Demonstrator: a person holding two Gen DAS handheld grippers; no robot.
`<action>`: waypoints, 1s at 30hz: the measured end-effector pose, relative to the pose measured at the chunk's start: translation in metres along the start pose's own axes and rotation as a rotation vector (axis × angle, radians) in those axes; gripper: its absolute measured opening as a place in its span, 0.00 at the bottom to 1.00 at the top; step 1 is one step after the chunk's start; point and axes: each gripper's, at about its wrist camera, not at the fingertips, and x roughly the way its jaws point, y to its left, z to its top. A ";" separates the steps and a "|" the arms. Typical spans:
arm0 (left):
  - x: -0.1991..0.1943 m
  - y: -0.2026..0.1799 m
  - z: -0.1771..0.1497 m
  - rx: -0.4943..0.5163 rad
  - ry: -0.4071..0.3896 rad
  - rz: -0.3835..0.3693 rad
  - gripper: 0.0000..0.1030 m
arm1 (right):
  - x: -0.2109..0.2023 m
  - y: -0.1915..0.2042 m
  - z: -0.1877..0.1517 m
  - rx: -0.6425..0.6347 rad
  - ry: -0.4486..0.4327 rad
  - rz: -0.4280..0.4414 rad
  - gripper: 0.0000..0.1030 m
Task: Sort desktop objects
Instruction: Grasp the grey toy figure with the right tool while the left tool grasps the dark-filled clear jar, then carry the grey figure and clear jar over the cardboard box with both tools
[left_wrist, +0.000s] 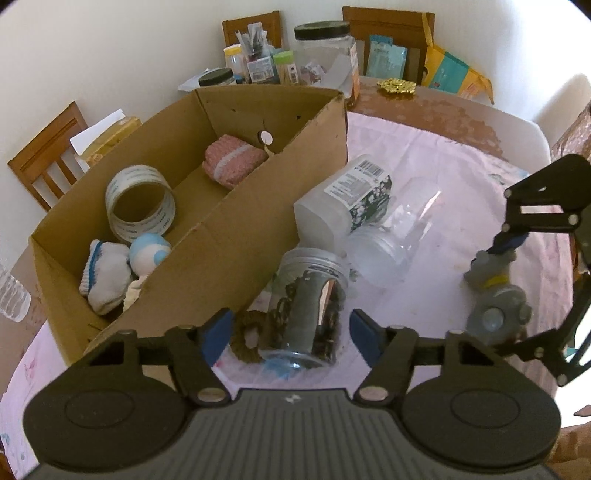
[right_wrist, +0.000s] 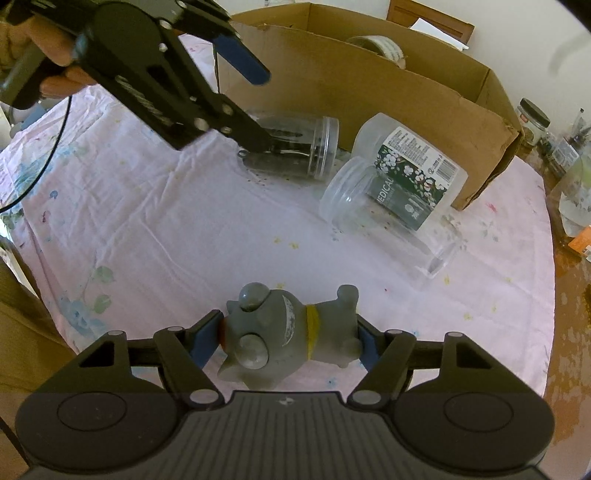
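Pink floral cloth (right_wrist: 155, 206) covers the table; cardboard box (left_wrist: 258, 206) with a long divider sits at 10 o'clock in the left wrist view, already holding a tape roll (left_wrist: 140, 199), pink knit piece (left_wrist: 232, 162), white-blue socks (left_wrist: 107, 284) and a small blue-white ball (left_wrist: 149, 251). Outside the box, lying on their sides: frosted labelled container (left_wrist: 343, 199) at 1 o'clock, empty clear jar (right_wrist: 388, 225) touching it, and a clear jar with dark contents (left_wrist: 306, 306) just beside the box wall. Left gripper (left_wrist: 290, 330) is spread wide, blue pads either side of that dark-filled jar, not touching yet; brown scrunchie (left_wrist: 249, 338) sits by the left pad at 8 o'clock. Right gripper (right_wrist: 290, 339) is pinching the grey toy figure (right_wrist: 291, 332) across its length, head at one pad, rear at the other, low over the cloth at 6 o'clock in the right wrist view. Judgement: the right is about to carry the toy to the box, the left is lining up on the jar. Do it well: lift the toy clear of the box wall before crossing, keep squeeze steady since the toy looks soft and rounded, could twist out. For the left, centre pads on the jar body, not the lid, and avoid catching the scrunchie. Keep the two grippers apart; paths could cross near the box.
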 end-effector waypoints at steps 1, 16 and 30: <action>0.002 0.000 0.000 0.001 0.002 0.002 0.65 | 0.000 0.000 0.000 -0.001 0.001 0.001 0.75; 0.026 -0.008 0.006 0.022 0.021 -0.045 0.57 | 0.000 0.000 0.002 -0.006 0.004 0.003 0.75; 0.001 -0.002 0.010 -0.004 0.001 -0.078 0.51 | -0.020 0.000 0.002 0.006 -0.017 -0.014 0.74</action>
